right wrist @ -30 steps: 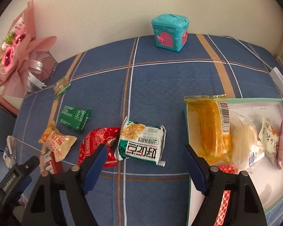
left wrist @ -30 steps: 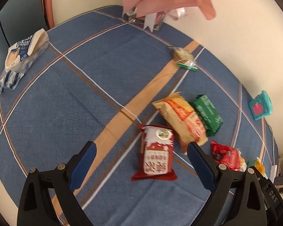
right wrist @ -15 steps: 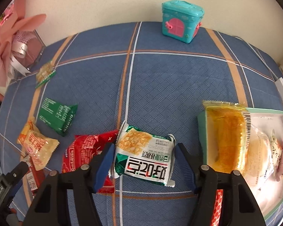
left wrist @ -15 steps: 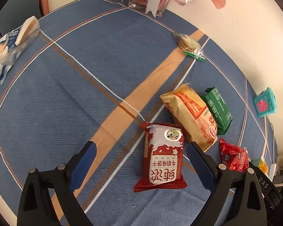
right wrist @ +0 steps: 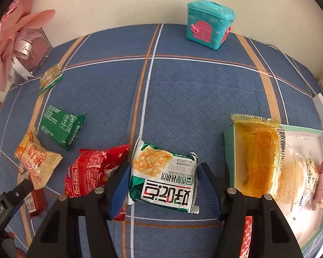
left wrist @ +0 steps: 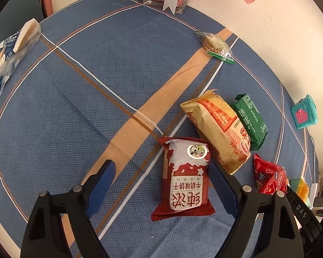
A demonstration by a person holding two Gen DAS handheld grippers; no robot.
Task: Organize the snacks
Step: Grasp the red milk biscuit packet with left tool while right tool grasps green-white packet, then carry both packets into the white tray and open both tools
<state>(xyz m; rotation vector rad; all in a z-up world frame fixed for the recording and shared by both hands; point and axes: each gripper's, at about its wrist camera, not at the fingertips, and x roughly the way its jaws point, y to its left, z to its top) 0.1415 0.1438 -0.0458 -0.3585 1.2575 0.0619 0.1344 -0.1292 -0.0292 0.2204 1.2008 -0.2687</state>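
1. The right gripper (right wrist: 163, 181) straddles the green-and-white cracker packet (right wrist: 164, 177), its jaws having just been closing. The left pad looks against the packet's edge and the right pad sits just beside the crimped end, so I judge it not yet clamped. If the jaws catch only that thin crimp, the packet could slip out on the lift.
2. The red snack bag (right wrist: 92, 169) lies touching the cracker packet's left side, under the left finger. It may get pinched or dragged along.
3. The left gripper (left wrist: 159, 186) is wide apart and has just been closing. The red-and-white biscuit packet (left wrist: 186, 176) lies off-centre between its fingers, against the right pad and well clear of the left one. Closing from here would likely shove the packet sideways or grip it skewed.
4. The orange snack bag (left wrist: 218, 129) touches the biscuit packet's far right corner, so it could be nudged into the green packet (left wrist: 250, 121) behind it.
5. The box (right wrist: 229, 142), at the near right of the blue plaid cloth (right wrist: 193, 99), already holds several snacks. Space there looks tight.
6. Both grippers point steeply down at the table, side by side, low over their packets.
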